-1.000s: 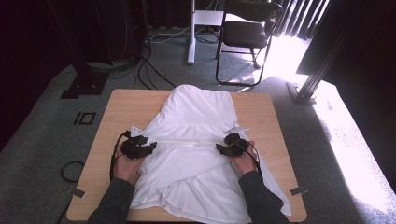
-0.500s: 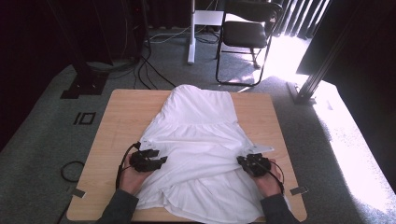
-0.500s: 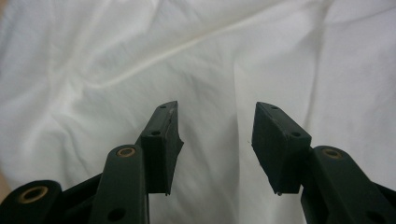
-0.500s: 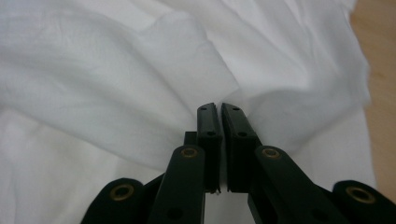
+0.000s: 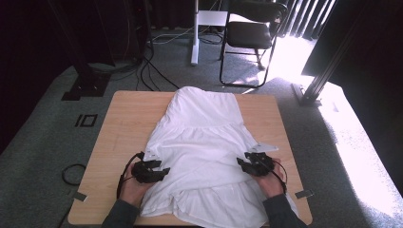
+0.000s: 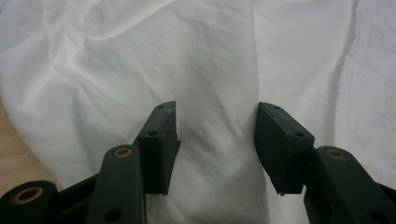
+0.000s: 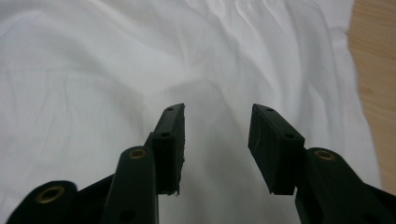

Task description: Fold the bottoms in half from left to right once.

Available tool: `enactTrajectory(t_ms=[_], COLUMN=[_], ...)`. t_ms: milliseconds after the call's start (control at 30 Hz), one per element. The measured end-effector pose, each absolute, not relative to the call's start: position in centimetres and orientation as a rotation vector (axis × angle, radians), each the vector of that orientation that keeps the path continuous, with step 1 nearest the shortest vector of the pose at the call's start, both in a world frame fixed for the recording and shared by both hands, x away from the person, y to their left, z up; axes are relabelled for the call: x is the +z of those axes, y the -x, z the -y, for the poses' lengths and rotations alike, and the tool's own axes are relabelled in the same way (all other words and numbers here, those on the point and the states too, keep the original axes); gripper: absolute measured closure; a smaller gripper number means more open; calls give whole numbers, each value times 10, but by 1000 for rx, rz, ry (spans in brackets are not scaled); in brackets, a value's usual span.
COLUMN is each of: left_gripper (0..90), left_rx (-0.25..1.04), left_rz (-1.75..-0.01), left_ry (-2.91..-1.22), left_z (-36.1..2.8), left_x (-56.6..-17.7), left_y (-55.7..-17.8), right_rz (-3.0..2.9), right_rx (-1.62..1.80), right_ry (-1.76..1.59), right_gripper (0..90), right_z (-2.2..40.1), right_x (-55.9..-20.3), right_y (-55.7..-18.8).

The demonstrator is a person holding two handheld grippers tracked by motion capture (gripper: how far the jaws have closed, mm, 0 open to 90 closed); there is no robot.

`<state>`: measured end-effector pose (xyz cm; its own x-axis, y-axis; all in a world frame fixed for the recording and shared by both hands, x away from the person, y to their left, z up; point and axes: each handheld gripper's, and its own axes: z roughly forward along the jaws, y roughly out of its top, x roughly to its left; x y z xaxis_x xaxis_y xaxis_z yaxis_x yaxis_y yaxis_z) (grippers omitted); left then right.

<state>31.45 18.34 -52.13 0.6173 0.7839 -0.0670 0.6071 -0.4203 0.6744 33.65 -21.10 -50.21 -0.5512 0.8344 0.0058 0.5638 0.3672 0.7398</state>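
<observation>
One wooden surface (image 5: 123,118) carries a white dress (image 5: 204,142), which lies flat along its middle with the narrow bodice toward the far edge and the wide, ruffled hem spilling to the near edge. The cloth covers most of the middle and leaves bare wood on both sides. A black chair (image 5: 249,35) stands on the grey carpet beyond the far edge, and cables trail over the floor to the left.

Two forearms enter from the near side. The left tongs (image 5: 151,171) rest at the dress's left edge, low on the skirt, and the right tongs (image 5: 252,165) sit at its right edge, level with them and well apart. In the left gripper view the left tongs (image 6: 215,140) stand apart over wrinkled cloth, pressing on nothing. In the right gripper view the right tongs (image 7: 217,140) also stand apart; they have just been opening, and nothing is pinched between them, only cloth lying beneath.
</observation>
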Motion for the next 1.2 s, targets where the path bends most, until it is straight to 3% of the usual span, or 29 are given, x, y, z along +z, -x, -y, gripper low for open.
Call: enactTrajectory(t_ms=[200,233,300,367,433,567,767,867,900,933,1000,1100,1200], left_gripper=[456,456,500,727,832,858,855,735,735,662,605,563,536], left_rx=[336,327,339,323,307,318,364,370,366,370,378,374,371], left_rz=[-1173,-1181,-1173,-1152,-1137,-1139,-1170,-1173,-1170,-1168,-1175,-1155,-1119], left_ry=[-2164,-2166,-2174,-2185,-2180,-2172,-2190,-2187,-2185,-2182,-2174,-2177,-2183], left_z=[-192,-193,-192,-192,-193,-199,-207,-207,-206,-205,-204,-201,-197], left_x=[-534,-537,-540,-539,-536,-529,-521,-521,-521,-521,-521,-520,-518], left_y=[-314,-315,-315,-314,-312,-307,-306,-306,-306,-306,-306,-303,-298], right_rz=[-2349,-2365,-2417,-2440,-2436,-2398,-2327,-2315,-2314,-2342,-2397,-2337,-2271], right_rx=[954,932,922,941,954,1027,1089,1120,1126,1142,1152,1179,1195], right_ry=[-1295,-1301,-1285,-1255,-1226,-1191,-1188,-1207,-1219,-1244,-1241,-1248,-1284], right_gripper=[429,465,680,795,859,883,883,882,880,868,797,605,560], right_z=[186,184,182,184,191,218,274,292,300,313,319,323,322], right_x=[-520,-524,-528,-526,-521,-505,-484,-483,-484,-489,-494,-494,-494], right_y=[-373,-375,-373,-365,-354,-324,-268,-250,-242,-225,-213,-204,-212])
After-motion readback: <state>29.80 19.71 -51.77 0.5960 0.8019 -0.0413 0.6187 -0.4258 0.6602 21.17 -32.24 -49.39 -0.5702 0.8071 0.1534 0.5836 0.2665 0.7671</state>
